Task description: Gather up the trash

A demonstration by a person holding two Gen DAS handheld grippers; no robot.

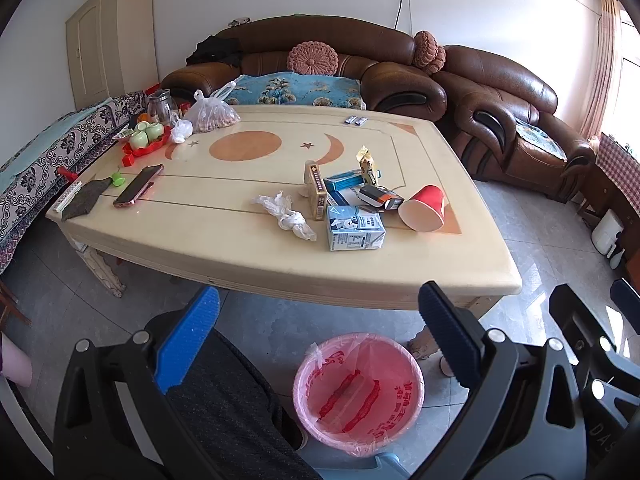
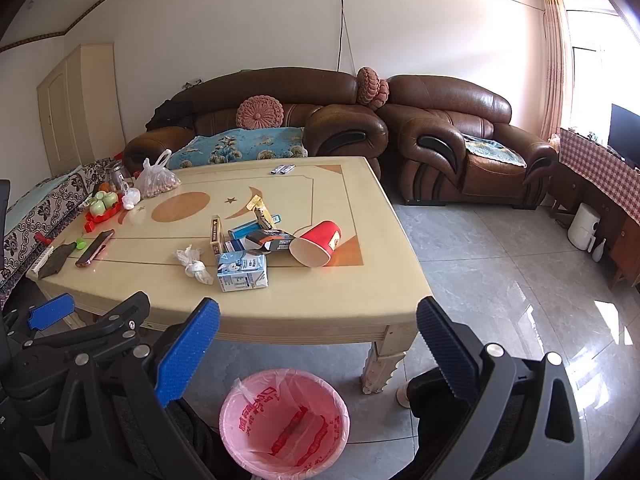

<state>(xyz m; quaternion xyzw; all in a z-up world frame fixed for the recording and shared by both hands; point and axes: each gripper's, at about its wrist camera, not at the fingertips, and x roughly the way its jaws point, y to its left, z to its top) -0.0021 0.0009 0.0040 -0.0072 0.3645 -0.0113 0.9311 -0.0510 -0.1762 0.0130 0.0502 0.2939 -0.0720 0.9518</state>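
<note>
Trash lies on the cream coffee table [image 1: 240, 252]: a blue-white milk carton [image 1: 355, 233] [image 2: 242, 271], a tipped red paper cup [image 1: 425, 208] [image 2: 318, 243], a crumpled white tissue [image 1: 286, 215] [image 2: 194, 266], a tall yellow box [image 1: 316, 191] [image 2: 216, 236], a black-orange box [image 1: 380, 197] [image 2: 270, 240] and a blue box [image 1: 344, 181]. A pink-lined bin [image 1: 358, 390] [image 2: 284, 424] stands on the floor before the table. My left gripper [image 1: 318, 340] is open and empty above the bin. My right gripper [image 2: 318, 354] is open and empty, near the table's front edge.
A phone [image 1: 138, 186], a grey cloth [image 1: 84, 199], a red tray with green cups [image 1: 145, 138] and a bag of nuts [image 1: 212, 114] sit at the table's left. Brown leather sofas [image 2: 460, 140] stand behind. The person's legs [image 1: 224, 400] are beside the bin.
</note>
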